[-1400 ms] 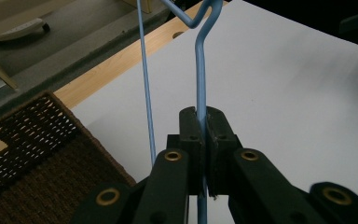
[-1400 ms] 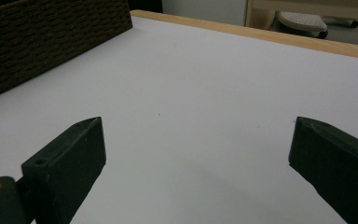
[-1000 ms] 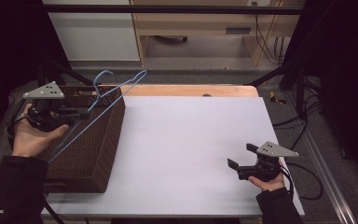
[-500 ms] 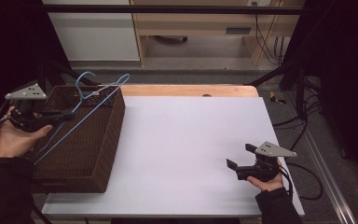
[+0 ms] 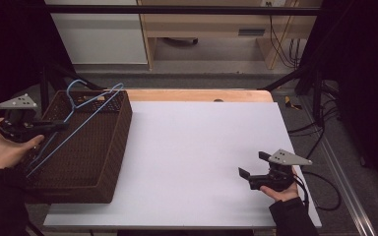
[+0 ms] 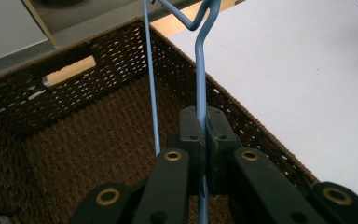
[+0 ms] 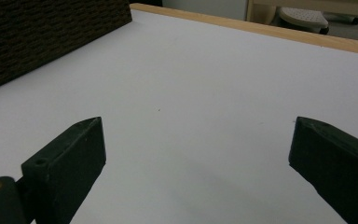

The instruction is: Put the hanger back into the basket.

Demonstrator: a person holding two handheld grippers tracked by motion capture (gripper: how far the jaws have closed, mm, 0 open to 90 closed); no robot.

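Blue wire hanger (image 5: 74, 125): I have it pinched in my left tongs (image 5: 59, 127), the pads closed flat on one thin wire, which runs straight up between them in the left gripper view (image 6: 200, 88). The hanger leans over the open top of the brown wicker basket (image 5: 109, 162), its hook end above the basket's far rim and its long wire slanting down toward the basket's near left corner. My left tongs sit over the basket's left rim, pointing across it. Inside the basket's far wall I see a pale wooden handle bar (image 6: 70, 71). My right tongs (image 5: 252, 165) rest well away from the basket, on the white surface (image 5: 197, 147), jaws spread wide with nothing between them (image 7: 191, 154).
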